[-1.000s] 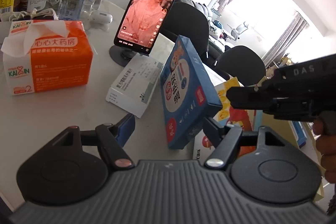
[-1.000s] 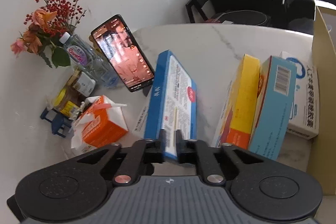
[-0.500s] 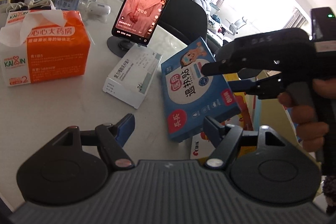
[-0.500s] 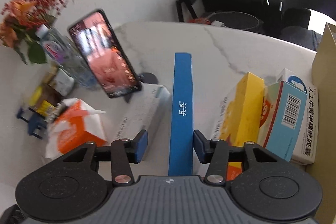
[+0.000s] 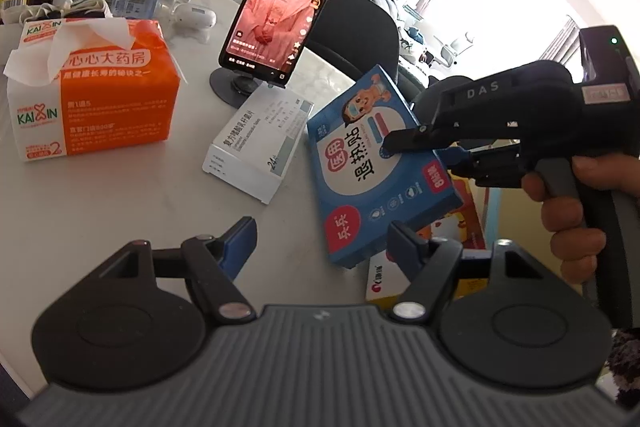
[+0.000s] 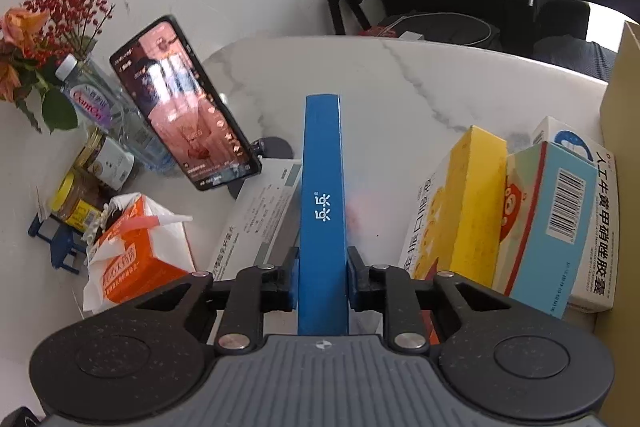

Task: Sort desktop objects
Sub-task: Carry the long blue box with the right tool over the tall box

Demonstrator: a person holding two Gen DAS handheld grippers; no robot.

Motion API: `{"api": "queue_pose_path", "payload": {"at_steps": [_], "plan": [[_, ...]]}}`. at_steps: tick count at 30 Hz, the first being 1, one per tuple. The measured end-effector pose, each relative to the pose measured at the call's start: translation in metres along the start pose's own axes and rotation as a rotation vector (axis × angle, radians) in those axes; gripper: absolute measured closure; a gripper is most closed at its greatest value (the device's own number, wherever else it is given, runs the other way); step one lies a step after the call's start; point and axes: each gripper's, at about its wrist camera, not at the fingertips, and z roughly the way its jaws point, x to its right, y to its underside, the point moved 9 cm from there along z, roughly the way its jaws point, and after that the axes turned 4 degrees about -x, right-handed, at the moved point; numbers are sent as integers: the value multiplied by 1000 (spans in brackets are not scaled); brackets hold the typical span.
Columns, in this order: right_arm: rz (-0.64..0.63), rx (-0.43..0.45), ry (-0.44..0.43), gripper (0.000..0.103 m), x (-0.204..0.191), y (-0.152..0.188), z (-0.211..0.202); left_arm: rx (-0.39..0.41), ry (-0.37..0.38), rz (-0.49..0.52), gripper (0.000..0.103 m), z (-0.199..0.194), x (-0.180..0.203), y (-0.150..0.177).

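Left wrist view. Left gripper (image 5: pixel 320 239): jaws spread, nothing between them, over bare marble table (image 5: pixel 120 211). Blue box (image 5: pixel 380 167): tilted, printed face up and toward the camera, long axis running from near right to far left, its near end over the table just beside a white box (image 5: pixel 256 143). Right gripper (image 5: pixel 416 147): just closed, pinching the blue box across its thickness. Orange tissue pack (image 5: pixel 100 99), phone on stand (image 5: pixel 280 15) behind.

Right wrist view. Right gripper (image 6: pixel 322 277): pads pressed on both broad faces of the blue box (image 6: pixel 323 211), narrow edge up, long axis pointing straight away. Yellow box (image 6: pixel 468 203) and light-blue box (image 6: pixel 548 219) stand to the right.
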Motion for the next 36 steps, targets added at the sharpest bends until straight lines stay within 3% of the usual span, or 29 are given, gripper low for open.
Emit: {"api": "queue_pose_path", "payload": {"at_steps": [23, 36], "plan": [[-13, 210, -60, 79, 11, -14, -85, -2, 21, 21, 31, 3, 15, 1], [23, 333, -86, 79, 50, -19, -153, -15, 45, 54, 31, 12, 33, 2]]}}
